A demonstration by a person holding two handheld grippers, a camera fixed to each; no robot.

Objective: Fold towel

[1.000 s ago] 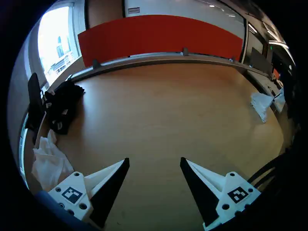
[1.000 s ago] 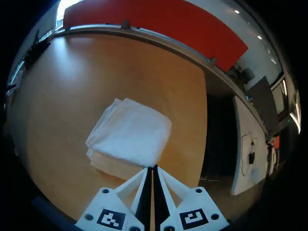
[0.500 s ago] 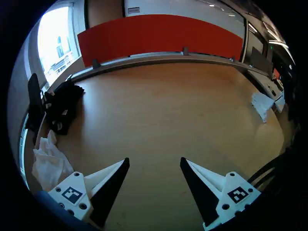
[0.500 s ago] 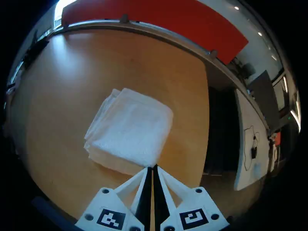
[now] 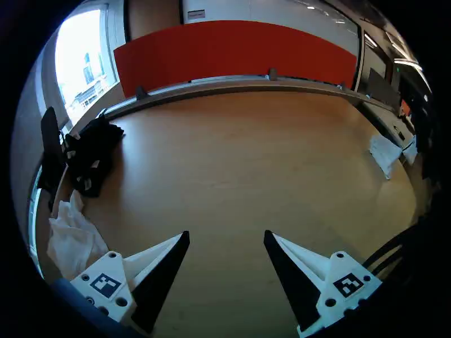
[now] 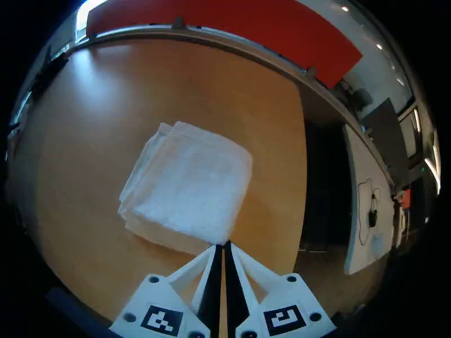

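Towel, white and folded into a thick square of several layers, lay flat on the wooden table in the right gripper view, set at a slant so that one corner pointed toward the camera. The right gripper had its two fingers drawn together with only a thin slit between them. Their tips met that near corner of the towel; whether any fabric was pinched between them could not be told. Beyond the table's far edge stood a red partition, and to the right a white desk stood apart from the table across a dark gap.

In the left gripper view, the left gripper hung over bare wood with its fingers spread wide, nothing between them. The tabletop stretched away to the same red partition. A black bag sat at the table's left edge below a bright window, with a crumpled white cloth nearer the camera beside it. Another white cloth lay at the table's far right edge, well apart from the left gripper.
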